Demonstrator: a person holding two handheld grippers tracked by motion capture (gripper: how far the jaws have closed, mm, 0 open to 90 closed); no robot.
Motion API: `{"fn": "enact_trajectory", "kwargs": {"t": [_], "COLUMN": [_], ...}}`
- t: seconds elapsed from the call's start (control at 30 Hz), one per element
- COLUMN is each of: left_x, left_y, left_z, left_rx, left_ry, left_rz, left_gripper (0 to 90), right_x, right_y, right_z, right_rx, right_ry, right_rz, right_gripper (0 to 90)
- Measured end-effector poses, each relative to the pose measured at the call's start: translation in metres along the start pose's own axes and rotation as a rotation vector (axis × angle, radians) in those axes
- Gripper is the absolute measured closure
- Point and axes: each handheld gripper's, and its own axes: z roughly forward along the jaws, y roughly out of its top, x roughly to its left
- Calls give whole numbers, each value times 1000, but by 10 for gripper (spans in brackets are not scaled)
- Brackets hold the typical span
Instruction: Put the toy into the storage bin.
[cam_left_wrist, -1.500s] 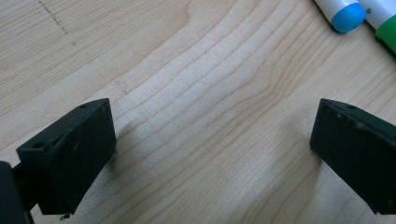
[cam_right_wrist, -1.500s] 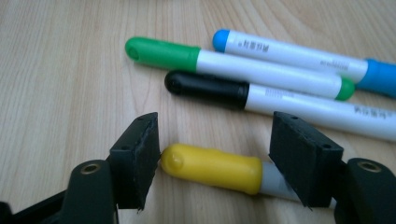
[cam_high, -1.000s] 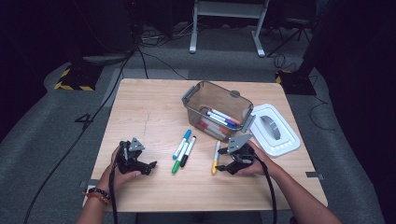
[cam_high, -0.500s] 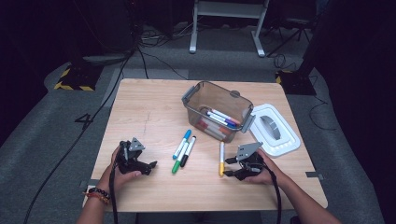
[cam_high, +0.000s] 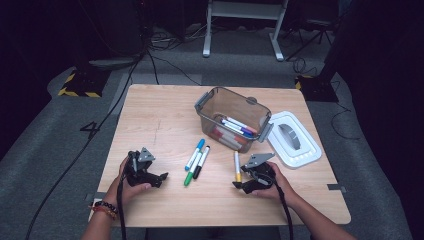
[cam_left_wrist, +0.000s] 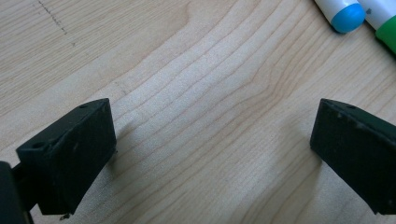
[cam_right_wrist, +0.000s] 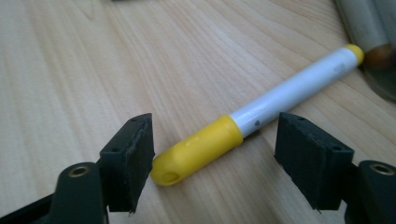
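Between the spread right tongs (cam_right_wrist: 212, 161), whose jaws have just been opening, the yellow marker (cam_right_wrist: 261, 128) lies loose on the table (cam_high: 165, 120), while the left tongs (cam_left_wrist: 212, 154) gape empty and three markers (cam_high: 196, 161) wait outside the bin (cam_high: 210, 102).

Yellow-capped white marker (cam_right_wrist: 261, 116); blue marker (cam_high: 194, 154), green marker (cam_high: 192, 170); pale wood table (cam_high: 165, 115); white lid (cam_high: 295, 140)

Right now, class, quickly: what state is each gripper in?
Left gripper: open, holding nothing.
Right gripper: jaws just opening, open around the yellow-capped white marker lying on the wooden table.
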Motion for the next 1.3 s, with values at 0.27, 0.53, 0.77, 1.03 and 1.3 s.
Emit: {"fn": "enact_trajectory", "kwargs": {"t": [0.27,0.53,0.77,1.03,1.3], "left_x": [0,0,0,0,0], "left_y": [0,0,0,0,0], "left_z": [0,0,0,0,0], "left_rx": [0,0,0,0,0], "left_ry": [0,0,-1,-1,-2], "left_rz": [0,0,1,1,1], "left_gripper": [5,5,5,5,5], "right_x": [-8,-19,-27,-34,-34], "right_y": [-3,-5,-5,-2,-2], "right_z": [-3,-10,-6,-2,-3], "right_rx": [6,28,-5,-36,-28], "right_ry": [-42,-68,-81,-85,-67], "right_rz": [-7,0,31,35,-8], "right_gripper": [447,532,519,685,745]}}
